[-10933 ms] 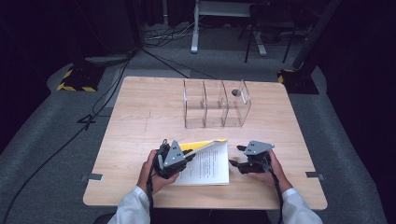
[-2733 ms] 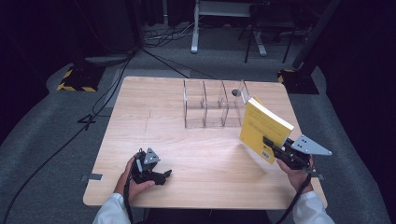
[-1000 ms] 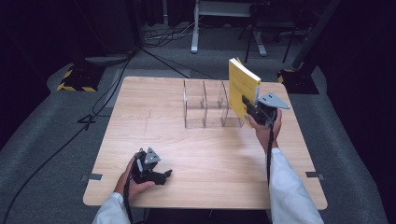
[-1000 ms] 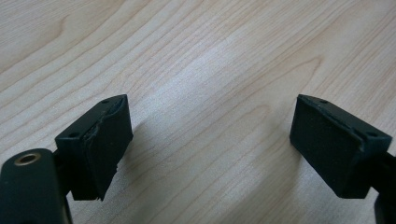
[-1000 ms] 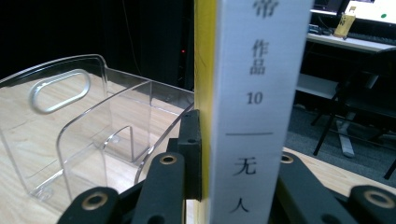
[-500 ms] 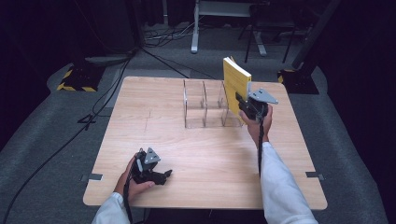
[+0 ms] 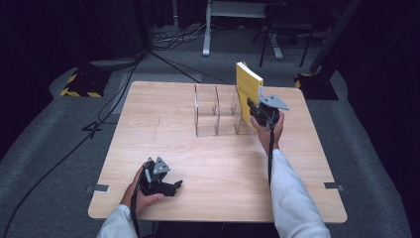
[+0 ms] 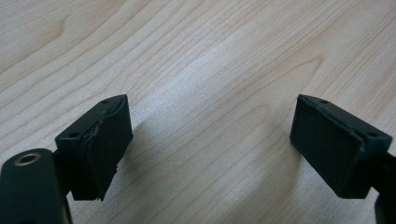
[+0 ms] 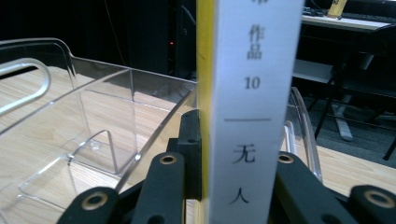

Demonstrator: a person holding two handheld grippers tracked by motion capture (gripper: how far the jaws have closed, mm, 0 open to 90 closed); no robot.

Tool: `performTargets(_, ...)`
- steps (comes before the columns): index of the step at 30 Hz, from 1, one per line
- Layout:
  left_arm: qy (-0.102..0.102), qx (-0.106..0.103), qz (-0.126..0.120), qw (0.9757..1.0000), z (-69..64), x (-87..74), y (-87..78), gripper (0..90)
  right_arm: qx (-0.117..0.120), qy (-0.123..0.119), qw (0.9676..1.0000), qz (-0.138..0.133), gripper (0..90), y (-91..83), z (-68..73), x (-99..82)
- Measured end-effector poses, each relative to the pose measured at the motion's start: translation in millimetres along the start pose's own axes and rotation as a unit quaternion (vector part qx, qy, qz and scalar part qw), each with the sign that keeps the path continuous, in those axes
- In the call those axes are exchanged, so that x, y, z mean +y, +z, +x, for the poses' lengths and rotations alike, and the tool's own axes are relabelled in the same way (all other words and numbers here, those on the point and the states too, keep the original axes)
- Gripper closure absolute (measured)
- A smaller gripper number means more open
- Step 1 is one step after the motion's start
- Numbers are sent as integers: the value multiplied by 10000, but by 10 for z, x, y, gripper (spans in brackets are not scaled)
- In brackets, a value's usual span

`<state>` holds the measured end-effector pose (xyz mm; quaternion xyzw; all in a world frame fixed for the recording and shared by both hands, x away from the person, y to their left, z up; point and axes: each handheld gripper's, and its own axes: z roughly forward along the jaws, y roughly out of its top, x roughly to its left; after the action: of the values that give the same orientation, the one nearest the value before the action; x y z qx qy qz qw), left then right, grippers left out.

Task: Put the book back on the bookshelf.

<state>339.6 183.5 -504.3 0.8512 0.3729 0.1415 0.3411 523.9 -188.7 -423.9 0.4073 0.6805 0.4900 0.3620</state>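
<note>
The right hand-held gripper (image 7: 253,110) is pinched on a yellow book (image 7: 247,89), its jaws pressed against the two covers low down, near the book's bottom edge. The book stands upright in the grip, raised above the right-hand end of the clear plastic organizer (image 7: 215,111) at the far side of the worktop (image 7: 218,163). In the right gripper view the book's white spine (image 9: 254,93) faces the camera, printed with dark characters and the number 10, with the yellow cover showing as a thin strip along its left edge; the black jaws clamp it from either side, and the organizer's transparent dividers (image 9: 109,121) lie just beyond and below. Whether the book's bottom edge touches the organizer cannot be told. The left hand-held gripper (image 7: 171,186) rests low at the near left of the worktop, well apart from the book. In the left gripper view its jaws stand spread wide over bare wood grain, one black pad (image 8: 100,140) on each side, nothing between them.
</note>
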Motion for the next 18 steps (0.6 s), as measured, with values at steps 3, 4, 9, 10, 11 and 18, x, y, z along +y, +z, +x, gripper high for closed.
performTargets(3,-1,0,-1,10000,0,0,0,135,-29,-12,10000,15,758,15,-8,-26)
performTargets(4,-1,0,-1,10000,0,0,0,135,-18,-2,10000,26,758,27,-14,-39)
performTargets(9,-2,1,0,10000,0,0,0,135,34,-5,10000,6,757,26,-30,-54)
performTargets(10,0,0,-1,10000,0,0,0,135,21,-20,10000,9,756,17,-31,-63)
performTargets(11,1,1,-1,10000,0,0,0,134,22,11,10000,8,755,7,-29,-75)
performTargets(18,9,104,-30,9999,-36,-7,-9,145,17,-175,9998,72,751,-75,17,-139)
